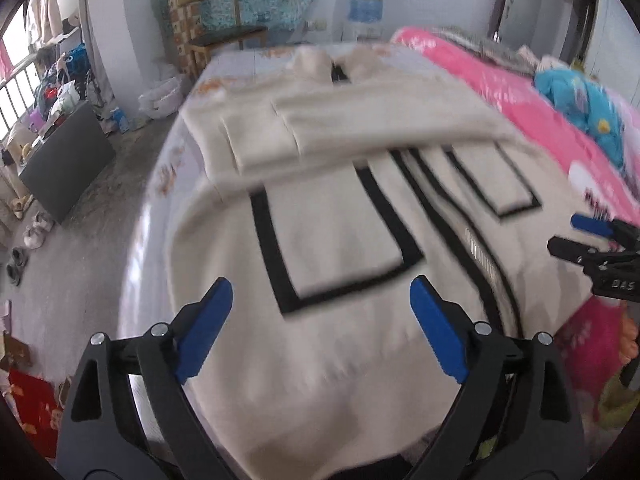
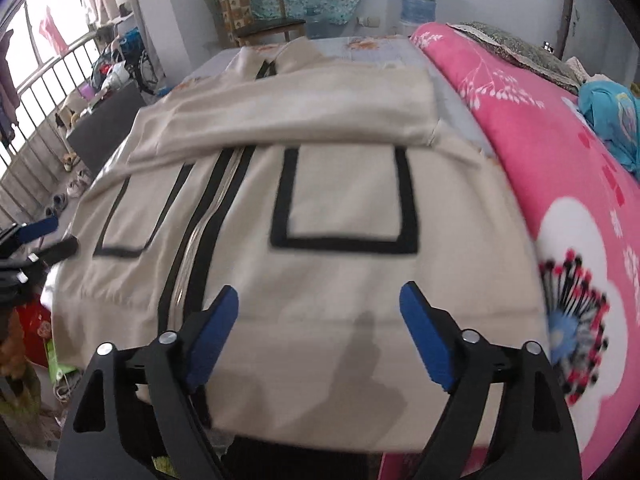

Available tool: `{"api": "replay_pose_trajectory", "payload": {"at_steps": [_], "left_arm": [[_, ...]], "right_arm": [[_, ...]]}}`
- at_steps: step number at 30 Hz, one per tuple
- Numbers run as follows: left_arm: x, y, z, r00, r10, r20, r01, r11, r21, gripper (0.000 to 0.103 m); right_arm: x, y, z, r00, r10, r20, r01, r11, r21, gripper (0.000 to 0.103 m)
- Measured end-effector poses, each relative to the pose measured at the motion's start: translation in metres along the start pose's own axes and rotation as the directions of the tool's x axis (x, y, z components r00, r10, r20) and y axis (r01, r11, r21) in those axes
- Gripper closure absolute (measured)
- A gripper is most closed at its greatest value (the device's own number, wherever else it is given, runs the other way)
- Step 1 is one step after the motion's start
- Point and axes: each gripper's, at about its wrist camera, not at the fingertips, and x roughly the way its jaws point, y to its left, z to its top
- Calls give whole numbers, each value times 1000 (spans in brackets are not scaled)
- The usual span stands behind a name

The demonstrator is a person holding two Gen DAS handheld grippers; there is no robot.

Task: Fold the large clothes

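Jaws: left gripper (image 1: pixel 320 328) and right gripper (image 2: pixel 318 330) both spread wide, nothing between the pads, hovering over the near hem. Item: cream zip cardigan (image 1: pixel 340 240) with black-trimmed pockets, flat on the bed (image 1: pixel 160 184), sleeves folded across its far half. Handling, judged: soft, limp knit, moderately heavy; best pinched at the near hem corners. Right of it: pink quilt (image 2: pixel 540 128).

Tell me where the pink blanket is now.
The pink blanket lies on the bed along the right side of the cream jacket in both views, with a blue garment on its far end.
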Motion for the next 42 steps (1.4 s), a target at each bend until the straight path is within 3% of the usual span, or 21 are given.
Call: {"api": "replay_pose_trajectory", "payload": {"at_steps": [3,6,11,16,42], "left_arm": [[16,-13,-18,998,50,-47,-49,998,26,16],[23,-13,-30,996,79,-31,-79,997,-8,13],[30,0,-33,998,45,-35,-47,996,-80,7],[31,1,-35,999,34,-26,-36,995,-88,7],[30,1,-35,999,40,-36,-44,993,-109,7]], "right_arm": [[2,7,-11,1000,-10,-3,10,1000,0,19],[4,12,-17,999,-50,2,50,999,-17,17],[25,10,-20,998,-58,-34,59,998,8,12],[29,10,-25,997,-77,-27,78,997,23,6],[31,10,-24,996,-79,-45,81,996,42,6]]}}
